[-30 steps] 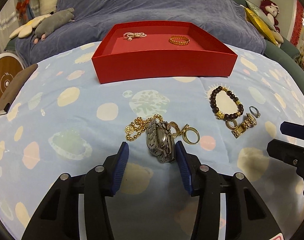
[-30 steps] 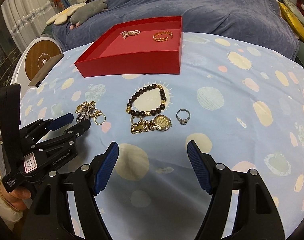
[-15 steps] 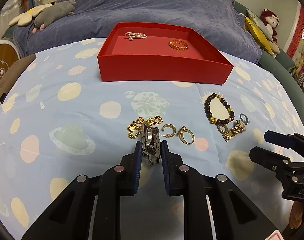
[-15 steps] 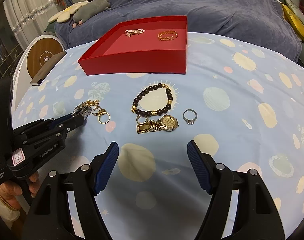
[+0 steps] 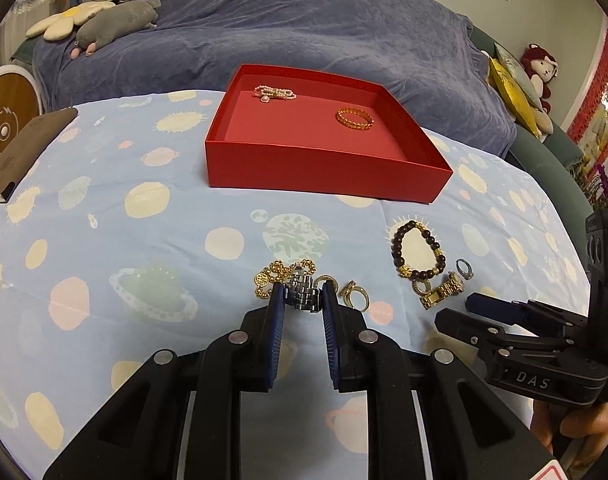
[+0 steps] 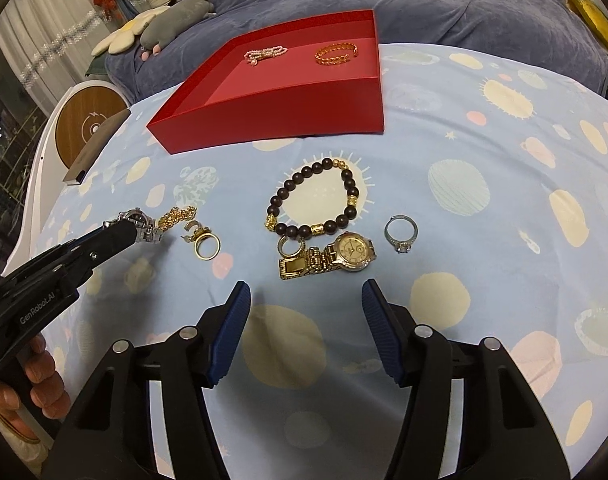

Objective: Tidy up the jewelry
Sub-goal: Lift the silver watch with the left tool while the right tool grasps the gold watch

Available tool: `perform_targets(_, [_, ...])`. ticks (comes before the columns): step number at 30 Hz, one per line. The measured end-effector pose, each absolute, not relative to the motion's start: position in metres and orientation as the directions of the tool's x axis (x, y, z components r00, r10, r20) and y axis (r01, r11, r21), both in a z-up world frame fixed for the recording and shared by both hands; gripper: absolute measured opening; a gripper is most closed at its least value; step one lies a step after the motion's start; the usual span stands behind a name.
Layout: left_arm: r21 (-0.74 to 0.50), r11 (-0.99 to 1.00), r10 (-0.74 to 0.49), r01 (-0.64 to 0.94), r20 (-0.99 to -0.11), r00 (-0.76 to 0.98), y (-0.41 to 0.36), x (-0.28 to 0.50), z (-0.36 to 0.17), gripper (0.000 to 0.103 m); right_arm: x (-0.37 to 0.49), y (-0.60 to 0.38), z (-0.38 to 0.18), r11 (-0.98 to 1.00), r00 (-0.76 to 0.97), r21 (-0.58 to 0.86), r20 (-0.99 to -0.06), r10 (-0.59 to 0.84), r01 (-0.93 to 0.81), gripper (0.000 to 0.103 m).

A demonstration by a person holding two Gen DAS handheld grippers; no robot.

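Observation:
My left gripper (image 5: 303,298) is shut on a silver watch (image 5: 302,295), held just above the cloth; the watch also shows in the right wrist view (image 6: 138,224). A gold chain (image 5: 274,274), a gold ring (image 5: 358,298) and small earrings lie beside it. A red tray (image 5: 328,170) behind holds a pearl bracelet (image 5: 274,93) and a gold bracelet (image 5: 355,118). My right gripper (image 6: 306,300) is open and empty, just short of a gold watch (image 6: 336,258), a dark bead bracelet (image 6: 314,198) and a silver ring (image 6: 401,234).
A brown notebook (image 5: 22,154) lies at the cloth's left edge beside a round wooden disc (image 5: 6,122). A blue blanket (image 5: 304,28) with plush toys (image 5: 104,22) lies behind the tray. The bed's right edge drops off near yellow cushions (image 5: 512,90).
My left gripper has closed on the silver watch and lifted it off the cloth, away from the gold chain. My right gripper has moved closer to the gold watch, still open.

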State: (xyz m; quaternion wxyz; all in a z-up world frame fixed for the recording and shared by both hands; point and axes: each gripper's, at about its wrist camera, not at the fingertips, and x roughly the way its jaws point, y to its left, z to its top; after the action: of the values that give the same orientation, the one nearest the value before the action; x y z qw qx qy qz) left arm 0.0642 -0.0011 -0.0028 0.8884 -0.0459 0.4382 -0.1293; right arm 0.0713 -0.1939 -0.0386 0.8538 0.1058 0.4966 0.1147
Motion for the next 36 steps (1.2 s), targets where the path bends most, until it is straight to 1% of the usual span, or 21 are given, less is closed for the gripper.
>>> perform_targets(4, [-0.208,0.961,-0.276,0.182,-0.765,0.582,0.002,0.065,-0.002,0.016,0.081,-0.193,-0.040,0.955,0.495,0.288,-0.820,0.287,-0.075,0.052])
perform_targets(9, [-0.218,0.961,-0.277,0.170,-0.763,0.585,0.009,0.067,-0.001,0.016,0.092,-0.196,-0.040,0.956,0.510,0.289,-0.816,0.271,-0.044,0.043])
perform_targets(13, [-0.221,0.961,-0.278,0.168,-0.763,0.584,0.011,0.068,-0.001,0.016,0.097,-0.200,-0.041,0.954,0.521,0.298,-0.812,0.264,-0.018,0.040])
perform_targets(17, [-0.222,0.961,-0.277,0.167,-0.763,0.583,0.013,0.067,-0.001,0.016,0.100,-0.200,-0.042,0.963,0.530,0.268,-0.816,0.230,-0.007,0.031])
perform_targets(20, [-0.222,0.961,-0.277,0.166,-0.763,0.584,0.012,0.067,-0.001,0.016,0.098,-0.199,-0.043,0.968,0.535,0.252,-0.817,0.217,-0.008,0.029])
perform_targets(22, [-0.223,0.960,-0.279,0.167,-0.762,0.584,0.013,0.067,-0.001,0.016,0.097,-0.198,-0.043,0.970,0.535,0.244,-0.818,0.211,-0.009,0.025])
perform_targets(23, [-0.224,0.960,-0.280,0.167,-0.762,0.585,0.013,0.067,0.000,0.016,0.096,-0.198,-0.042,0.970,0.536,0.243,-0.818,0.210,-0.008,0.021])
perform_targets(27, [-0.224,0.961,-0.278,0.165,-0.762,0.585,0.014,0.066,0.000,0.016,0.090,-0.199,-0.036,0.972,0.551,0.234,-0.810,0.200,-0.010,0.021])
perform_targets(36, [-0.227,0.959,-0.281,0.167,-0.747,0.602,0.009,0.068,0.011,0.016,0.077,-0.201,-0.006,0.968,0.609,0.245,-0.761,0.223,-0.048,0.020])
